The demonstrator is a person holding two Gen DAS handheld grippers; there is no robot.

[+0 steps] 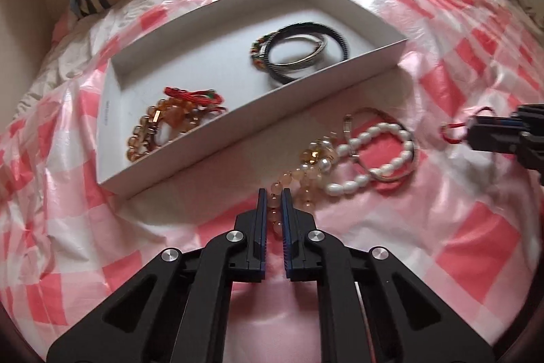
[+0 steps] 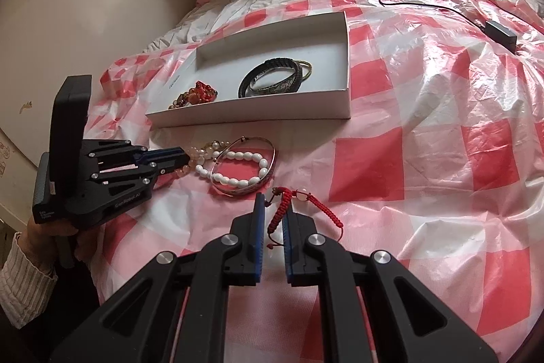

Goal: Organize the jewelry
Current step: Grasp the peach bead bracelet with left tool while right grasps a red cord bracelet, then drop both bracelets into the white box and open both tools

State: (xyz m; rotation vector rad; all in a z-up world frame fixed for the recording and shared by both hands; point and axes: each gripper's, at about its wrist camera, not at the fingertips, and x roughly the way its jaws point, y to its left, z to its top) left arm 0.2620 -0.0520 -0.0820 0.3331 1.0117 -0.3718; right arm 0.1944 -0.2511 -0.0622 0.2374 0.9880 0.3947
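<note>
Straddling a strand of pale peach beads [image 1: 307,182] with the left gripper [image 1: 274,193], jaws narrowed to a slim gap, beads between the pads; cannot tell whether actually pinched. Closing likewise with the right gripper [image 2: 273,199] around a red braided cord bracelet [image 2: 299,210], cord running between the pads, apparently touching one, grip unconfirmed. Working both at once probably to carry two pieces in a single trip. Lying just outside the near wall of the white cardboard box [image 1: 217,131]: pearl bracelet [image 1: 384,155] tangled with a thin metal bangle [image 1: 391,174]. Already sorted inside the box by kind, seemingly: amber beads and red cords [image 1: 170,121] at one end, dark bangles [image 1: 302,50] toward the middle. Resting all on a pink-checked plastic sheet [image 2: 425,159] over the bed, likely to keep small pieces visible.
</note>
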